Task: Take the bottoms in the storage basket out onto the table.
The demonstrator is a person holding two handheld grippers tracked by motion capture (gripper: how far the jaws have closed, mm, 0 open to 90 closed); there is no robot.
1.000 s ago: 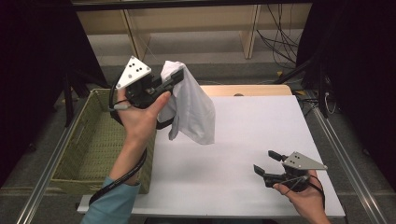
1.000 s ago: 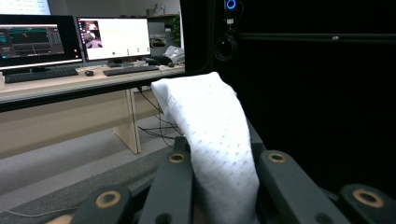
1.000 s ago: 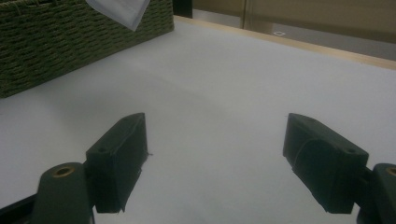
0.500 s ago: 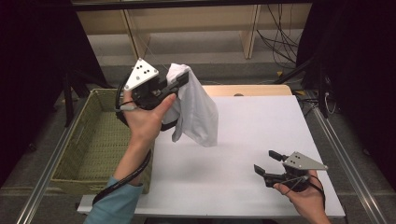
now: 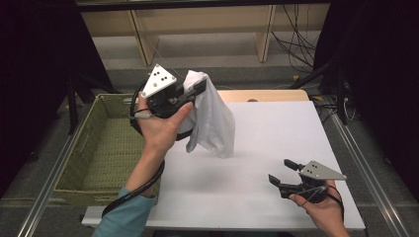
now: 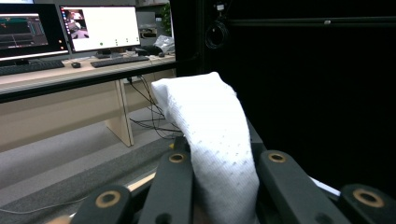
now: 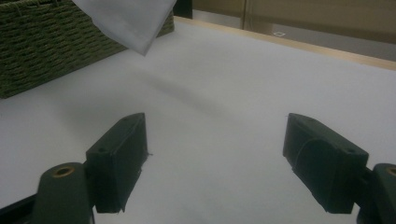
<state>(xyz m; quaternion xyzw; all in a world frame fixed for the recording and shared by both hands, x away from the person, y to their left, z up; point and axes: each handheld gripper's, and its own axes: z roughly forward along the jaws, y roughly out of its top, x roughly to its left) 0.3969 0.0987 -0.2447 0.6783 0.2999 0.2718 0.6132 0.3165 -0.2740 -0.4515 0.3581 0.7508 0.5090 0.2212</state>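
Note:
A white cloth (image 5: 213, 122) hangs in the air above the left part of the white table (image 5: 276, 123). My left gripper (image 5: 200, 88) is shut on its top fold and is held high by a hand with a teal sleeve. In the left gripper view the cloth (image 6: 212, 135) bulges up between the two black jaws. My right gripper (image 5: 282, 172) rests low near the table's front right edge, open, with nothing between its jaws. In the right gripper view a corner of the cloth (image 7: 128, 21) hangs at the top left, well beyond the gripper (image 7: 219, 163).
A woven green basket (image 5: 84, 148) stands against the table's left side; its wall (image 7: 42, 46) also appears in the right gripper view. A wooden strip (image 5: 267, 95) runs along the table's far edge. Metal rails flank the table. Desks with monitors (image 6: 100, 28) stand behind.
My left gripper has drifted slightly to the right with the cloth, which swung a little with it. The right gripper has stayed put.

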